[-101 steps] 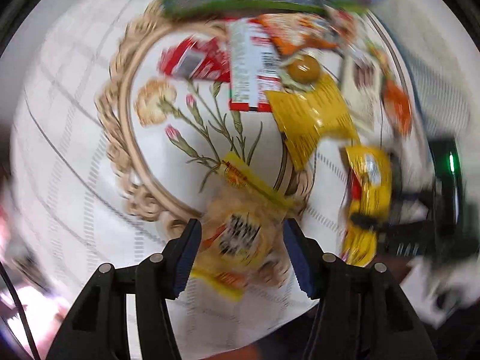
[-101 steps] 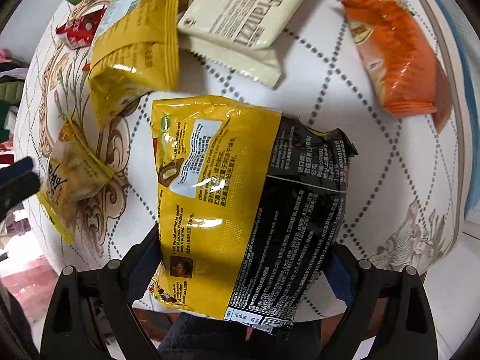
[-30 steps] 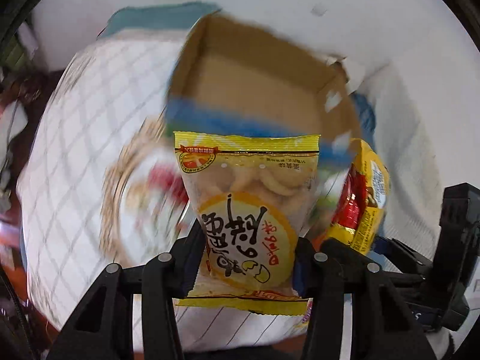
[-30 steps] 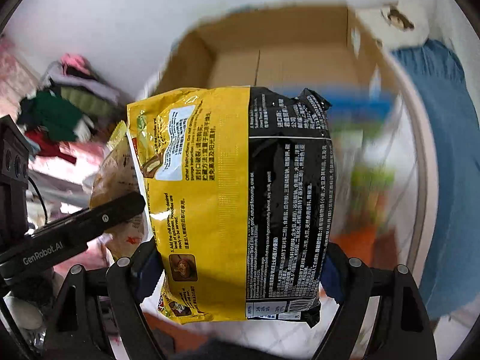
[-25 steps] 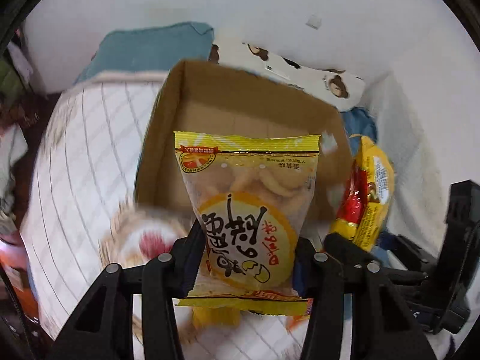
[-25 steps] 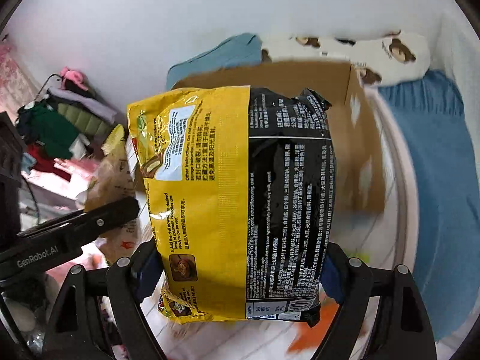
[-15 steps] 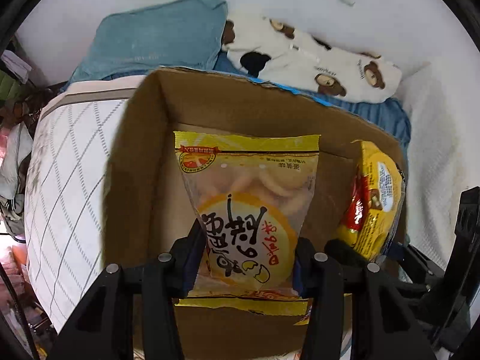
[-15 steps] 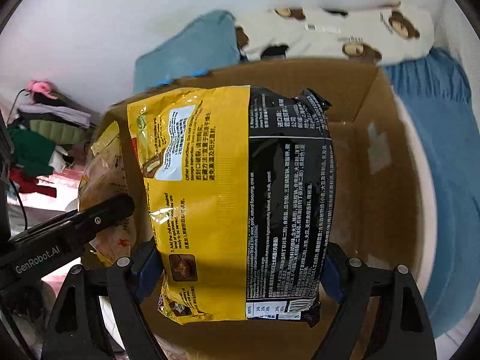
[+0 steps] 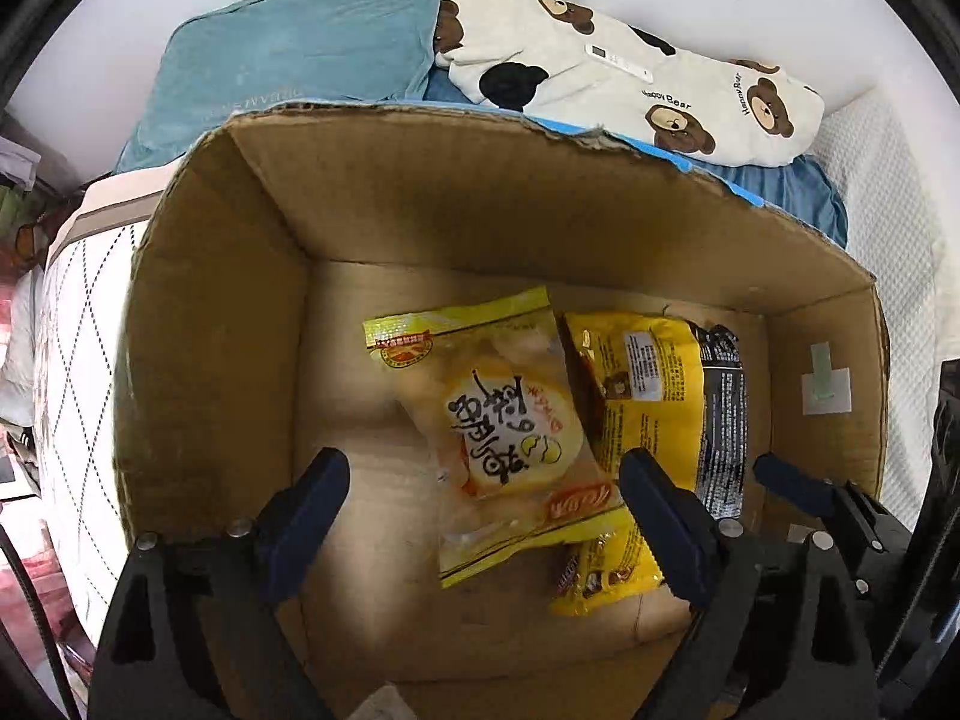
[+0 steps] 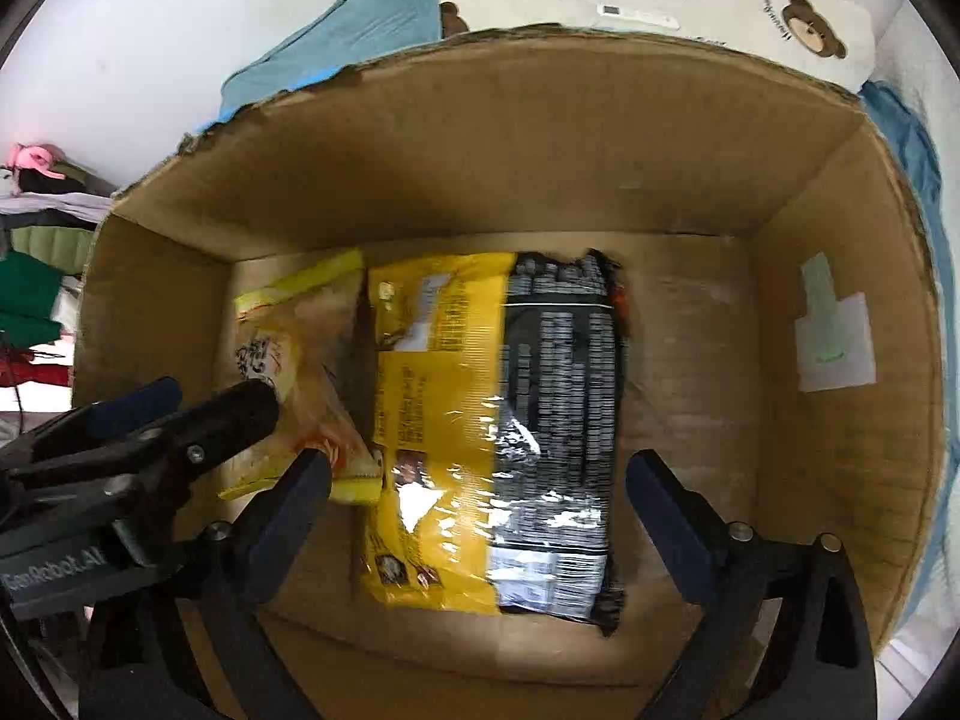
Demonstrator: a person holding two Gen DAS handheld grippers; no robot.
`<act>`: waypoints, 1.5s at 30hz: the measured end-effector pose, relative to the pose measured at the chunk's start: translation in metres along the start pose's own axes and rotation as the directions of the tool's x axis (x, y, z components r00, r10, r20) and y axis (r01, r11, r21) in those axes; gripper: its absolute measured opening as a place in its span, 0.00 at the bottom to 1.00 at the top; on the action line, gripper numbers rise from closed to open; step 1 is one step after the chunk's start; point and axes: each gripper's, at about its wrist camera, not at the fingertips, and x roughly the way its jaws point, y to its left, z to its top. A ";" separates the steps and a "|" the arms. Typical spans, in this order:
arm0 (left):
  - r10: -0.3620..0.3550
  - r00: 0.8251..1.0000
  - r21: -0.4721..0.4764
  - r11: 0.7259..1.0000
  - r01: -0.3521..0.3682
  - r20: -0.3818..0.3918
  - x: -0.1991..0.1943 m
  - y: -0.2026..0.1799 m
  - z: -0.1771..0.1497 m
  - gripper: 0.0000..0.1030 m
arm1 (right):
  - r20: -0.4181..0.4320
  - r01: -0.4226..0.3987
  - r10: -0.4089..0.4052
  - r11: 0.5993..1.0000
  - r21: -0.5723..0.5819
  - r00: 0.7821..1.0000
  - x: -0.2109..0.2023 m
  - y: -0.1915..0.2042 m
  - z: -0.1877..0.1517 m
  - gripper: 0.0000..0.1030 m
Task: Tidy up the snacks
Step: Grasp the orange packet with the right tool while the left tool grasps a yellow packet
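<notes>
Nearest the lens in the left wrist view, the left tongs [image 9: 483, 513] stand wide, their jaws having just been opening; nothing is pressed between the pads. The clear biscuit packet [image 9: 501, 432] lies loose on the floor of the cardboard box [image 9: 216, 360], in the centre of the frame, tilted, its lower edge overlapping the neighbouring pack.

In the right wrist view the right tongs [image 10: 480, 507] are likewise spread to full width, jaws just opened, with the yellow-and-black packet [image 10: 498, 426] lying flat below them in the frame centre, free of both pads. The left tongs' black body intrudes at the lower left of that frame, above the biscuit packet [image 10: 288, 360].

Both packets rest side by side on the box floor, touching. The right half of the floor and the near left corner remain bare. A pale taped patch [image 10: 831, 333] sits on the right inner wall.

Beyond the far box rim: a blue pillow [image 9: 300, 60] at upper left, and a bear-print cloth [image 9: 630, 78] at upper right.

Judgement: the step in hand is release into the box, apparently complete for this pair. The next move calls for lifting both tongs straight up clear of the walls, without catching the packets, then fetching further snacks.
</notes>
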 end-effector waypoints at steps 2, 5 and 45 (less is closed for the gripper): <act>0.007 1.000 0.006 1.000 -0.007 0.004 -0.002 -0.001 -0.003 0.89 | 0.008 0.028 -0.028 0.999 -0.016 1.000 -0.005 0.000 -0.005 0.98; 0.009 1.000 0.007 1.000 -0.009 0.022 -0.007 -0.001 -0.007 0.89 | 0.023 0.059 -0.058 0.998 -0.014 0.998 -0.016 -0.005 -0.018 0.98; 0.108 0.956 0.324 0.925 -0.197 0.273 -0.074 -0.035 -0.230 0.89 | 0.226 -0.041 0.019 0.994 0.097 0.974 -0.153 -0.041 -0.240 0.98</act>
